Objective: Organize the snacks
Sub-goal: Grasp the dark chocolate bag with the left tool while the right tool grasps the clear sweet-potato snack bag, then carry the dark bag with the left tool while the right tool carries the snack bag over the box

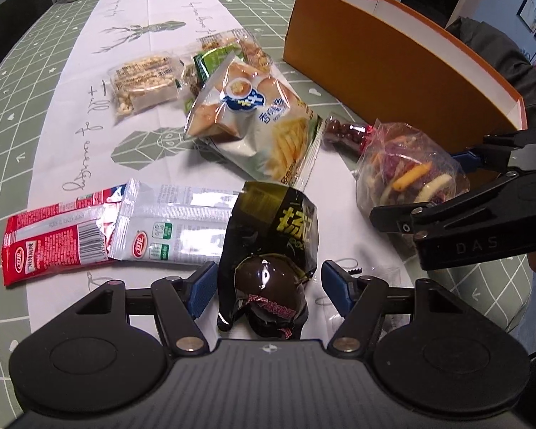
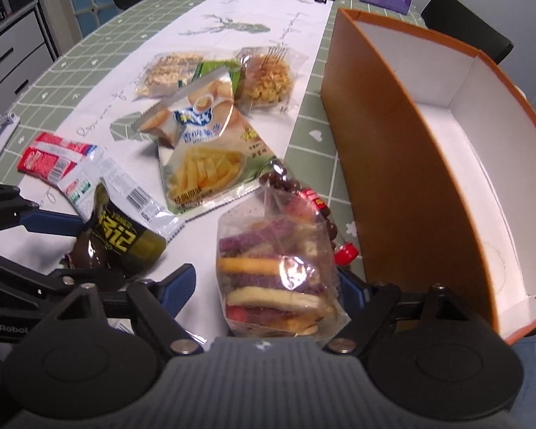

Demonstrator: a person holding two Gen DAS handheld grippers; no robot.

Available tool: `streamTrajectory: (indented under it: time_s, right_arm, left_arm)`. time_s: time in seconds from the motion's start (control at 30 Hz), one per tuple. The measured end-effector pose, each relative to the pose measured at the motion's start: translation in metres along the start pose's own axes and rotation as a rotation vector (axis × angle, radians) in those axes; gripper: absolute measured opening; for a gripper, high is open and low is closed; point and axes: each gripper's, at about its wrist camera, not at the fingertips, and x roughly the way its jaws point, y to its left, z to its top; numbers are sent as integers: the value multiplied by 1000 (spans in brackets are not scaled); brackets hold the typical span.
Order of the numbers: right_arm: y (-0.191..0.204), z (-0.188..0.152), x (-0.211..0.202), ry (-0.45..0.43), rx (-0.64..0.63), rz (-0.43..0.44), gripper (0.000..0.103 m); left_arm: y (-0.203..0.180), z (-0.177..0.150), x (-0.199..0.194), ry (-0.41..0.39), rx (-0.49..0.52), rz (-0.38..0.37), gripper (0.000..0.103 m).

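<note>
Both claws stand apart, each around a snack: left gripper (image 1: pixel 269 287) around the dark egg packet (image 1: pixel 271 250), right gripper (image 2: pixel 264 287) around the clear chips bag (image 2: pixel 275 271). Picking seems in hand; next, each must close firmly, then carry toward the orange box (image 2: pixel 403 164).

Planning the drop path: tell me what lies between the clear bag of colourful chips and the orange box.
In the right wrist view, a small bag of dark red round snacks lies between the chip bag and the orange box; otherwise only tablecloth.
</note>
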Motion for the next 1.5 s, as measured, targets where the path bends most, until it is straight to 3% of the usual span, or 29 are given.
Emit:
streamTrajectory:
  time_s: [0.27, 0.63, 0.87, 1.5]
  right_arm:
    - [-1, -2, 17, 43, 10, -3, 66]
    - [-1, -2, 17, 25, 5, 0, 62]
    - [-1, -2, 13, 11, 2, 16, 59]
    - [-3, 11, -33, -105, 37, 77, 59]
  left_arm:
    - [1, -3, 3, -14, 3, 8, 73]
    - [2, -3, 1, 4, -13, -25, 63]
    - [-1, -4, -3, 15, -2, -54, 51]
    - [4, 16, -44, -97, -47, -110, 51]
